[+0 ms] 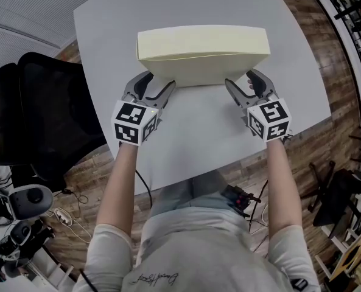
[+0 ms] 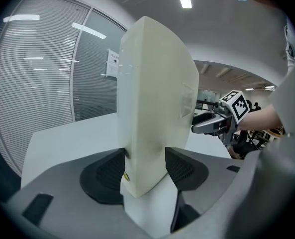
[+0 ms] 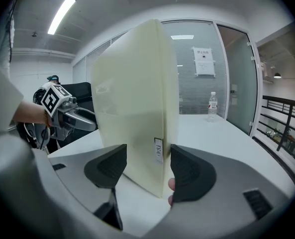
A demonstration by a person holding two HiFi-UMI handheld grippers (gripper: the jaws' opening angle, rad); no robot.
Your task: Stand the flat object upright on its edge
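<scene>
Already the flat cream case (image 1: 203, 47) stands upright on one long edge near the middle of the pale table (image 1: 186, 145), its broad face toward the person, so the task looks about done. It reads as a stiff, smooth-skinned shell, probably light for its size. Being tall and narrow at the foot, I judge it easy to tip by a nudge high up. The safest hold would be low on the two ends, across its thickness, where the faces are flat and the pads can bite without sliding. That is where the tools are. The left gripper (image 1: 159, 81) straddles the near left end and the right gripper (image 1: 241, 79) the near right end, each with its jaws spread and the case between them. The pads look to stand just beside the faces rather than pressing, so the case seems to balance on its own. From the head view the spread of both tools and the case's place on the table are plain, but the pad clearance is lost. The right gripper view shows a slim gap at one pad, a small white label (image 3: 158, 151) on the case's end, and a bottle (image 3: 213, 103) far back on the table. The left gripper view shows how the case tapers toward its foot.
</scene>
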